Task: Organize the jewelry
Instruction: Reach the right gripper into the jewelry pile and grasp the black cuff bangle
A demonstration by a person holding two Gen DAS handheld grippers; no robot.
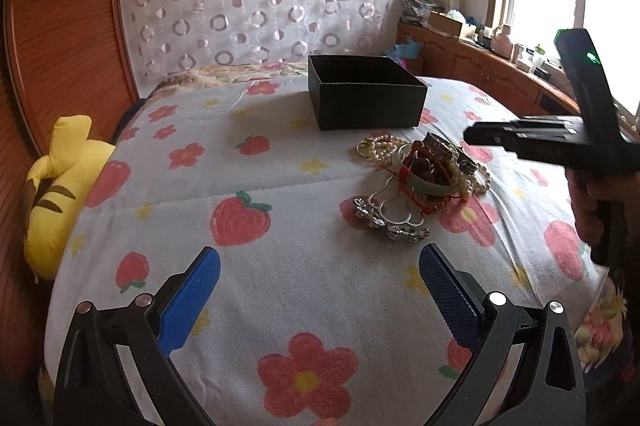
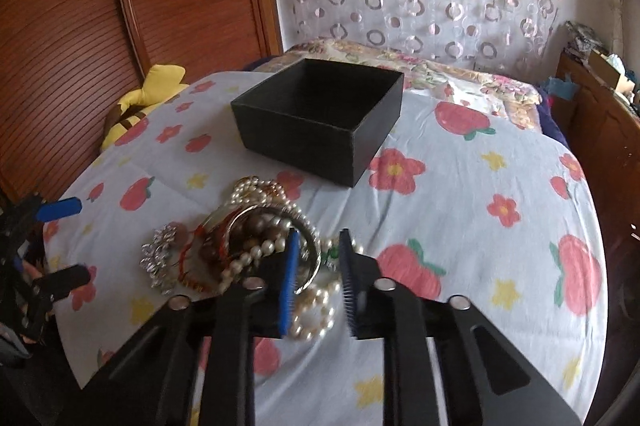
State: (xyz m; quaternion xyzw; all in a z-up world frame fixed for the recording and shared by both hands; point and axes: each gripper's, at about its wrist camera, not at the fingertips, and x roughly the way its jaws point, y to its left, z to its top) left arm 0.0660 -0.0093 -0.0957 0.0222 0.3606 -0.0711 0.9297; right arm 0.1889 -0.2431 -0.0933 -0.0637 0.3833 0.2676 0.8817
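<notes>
Right gripper (image 2: 318, 278) narrowly parted over the jewelry pile (image 2: 248, 246), straddling a silver bangle (image 2: 310, 258), gripping nothing. Left gripper (image 1: 320, 290) wide apart, empty, near the pile. Black box (image 2: 320, 114) just beyond.

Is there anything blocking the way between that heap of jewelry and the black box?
Nothing visible does. Only bare flowered bedspread lies between the jewelry pile and the open black box; the right gripper hovers over the pile.

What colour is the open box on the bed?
Black box, inside and outside; the right wrist view shows it best.
</notes>
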